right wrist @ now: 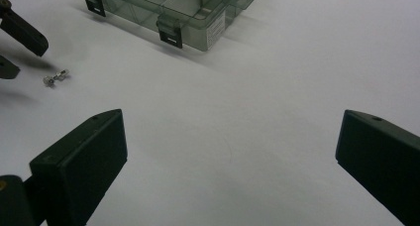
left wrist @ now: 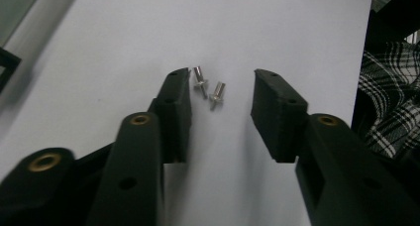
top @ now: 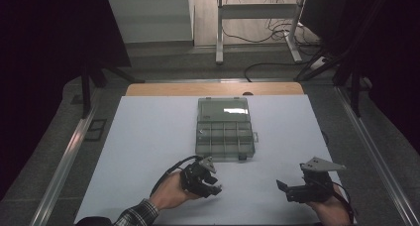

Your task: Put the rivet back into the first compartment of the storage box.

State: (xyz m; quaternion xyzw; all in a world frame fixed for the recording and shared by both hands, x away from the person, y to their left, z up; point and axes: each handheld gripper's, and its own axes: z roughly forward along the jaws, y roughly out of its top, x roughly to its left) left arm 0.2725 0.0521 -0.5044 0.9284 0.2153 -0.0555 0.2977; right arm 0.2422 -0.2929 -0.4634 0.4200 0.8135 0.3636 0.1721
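Observation:
Two small silver screws [left wrist: 200,80] [left wrist: 216,93] lie side by side on the white mat. My left gripper [left wrist: 221,80] is lowered around them, jaws apart: the left pad nearly touches one screw and the right pad stands clear. In the high view the left gripper [top: 218,186] sits just in front of a clear compartment box [top: 225,129] with its lid folded back. The right gripper [top: 282,189] rests near the mat's front right, open wide [right wrist: 233,132], with nothing between its pads. From there the screws [right wrist: 55,78] lie at the far left, beside the left gripper's fingertips [right wrist: 29,37].
The white mat [top: 148,146] covers a wooden table whose far edge [top: 213,88] shows behind it. The box's latches and front wall [right wrist: 198,35] face the right gripper. A plaid sleeve [top: 138,213] enters from the bottom. Metal rails run along both table sides.

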